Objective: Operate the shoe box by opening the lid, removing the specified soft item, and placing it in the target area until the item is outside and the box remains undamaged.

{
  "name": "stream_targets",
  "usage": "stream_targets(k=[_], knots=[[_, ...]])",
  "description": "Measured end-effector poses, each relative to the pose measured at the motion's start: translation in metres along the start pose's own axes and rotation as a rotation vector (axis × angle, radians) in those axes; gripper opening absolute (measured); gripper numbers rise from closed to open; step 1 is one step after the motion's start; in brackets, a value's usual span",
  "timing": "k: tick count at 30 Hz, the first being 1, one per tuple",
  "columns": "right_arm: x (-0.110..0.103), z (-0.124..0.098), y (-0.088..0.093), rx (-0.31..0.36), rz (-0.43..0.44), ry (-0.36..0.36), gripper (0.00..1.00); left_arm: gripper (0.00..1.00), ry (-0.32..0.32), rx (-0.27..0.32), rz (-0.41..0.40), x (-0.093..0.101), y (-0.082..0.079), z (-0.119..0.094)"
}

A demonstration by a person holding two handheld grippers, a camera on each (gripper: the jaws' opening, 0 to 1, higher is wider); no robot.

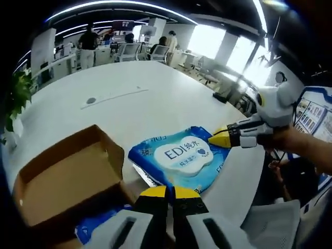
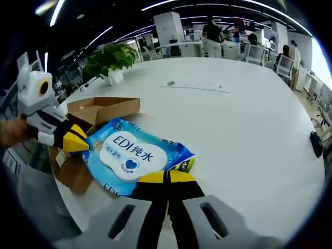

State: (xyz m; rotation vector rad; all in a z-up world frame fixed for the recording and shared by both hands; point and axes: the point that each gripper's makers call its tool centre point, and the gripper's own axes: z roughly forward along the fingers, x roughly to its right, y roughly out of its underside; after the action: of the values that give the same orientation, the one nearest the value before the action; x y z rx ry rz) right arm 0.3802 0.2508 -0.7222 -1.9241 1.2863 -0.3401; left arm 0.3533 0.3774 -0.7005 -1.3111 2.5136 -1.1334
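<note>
Lying flat on the round white table [image 2: 249, 119] at lower centre, outside the open brown cardboard shoe box [image 1: 62, 176], the soft blue wipes pack [image 2: 129, 155] is pinched at opposite edges by the left gripper [image 1: 166, 193] and right gripper [image 2: 167, 177], both clamped shut, apparently to steady its placement.

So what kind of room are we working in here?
Most likely an open-plan office: the large round white table sits among rows of desks with office chairs, people stand at workstations behind, long ceiling strip lights run overhead, and a potted green plant stands nearby.

Wipes pack [image 2: 136, 155] beside box [image 2: 101, 110], seemingly touching
</note>
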Motion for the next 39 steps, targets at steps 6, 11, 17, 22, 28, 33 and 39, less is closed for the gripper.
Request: stream_targets(k=[6,11,17,22,28,33,39], knots=[[0.005,0.009,0.002,-0.003,0.002,-0.001,0.00,0.00,-0.008,-0.019,0.019,-0.004,0.000,0.007],[0.005,0.015,0.007,-0.008,0.006,-0.005,0.00,0.00,-0.022,-0.042,0.053,-0.005,0.003,0.010],[0.008,0.021,0.012,-0.013,0.012,-0.005,0.00,0.01,-0.030,-0.057,0.070,-0.008,0.005,0.014],[0.009,0.025,0.016,-0.016,0.018,-0.001,0.00,0.01,-0.040,-0.072,0.099,-0.006,0.007,0.017],[0.012,0.026,0.017,0.000,0.035,0.005,0.00,0.01,-0.052,-0.089,0.134,-0.005,0.009,0.019],[0.012,0.025,0.015,0.017,0.047,0.008,0.00,0.01,-0.063,-0.089,0.155,-0.005,0.007,0.019],[0.014,0.028,0.018,0.016,0.070,0.012,0.00,0.02,-0.063,-0.107,0.163,-0.005,0.014,0.021]])
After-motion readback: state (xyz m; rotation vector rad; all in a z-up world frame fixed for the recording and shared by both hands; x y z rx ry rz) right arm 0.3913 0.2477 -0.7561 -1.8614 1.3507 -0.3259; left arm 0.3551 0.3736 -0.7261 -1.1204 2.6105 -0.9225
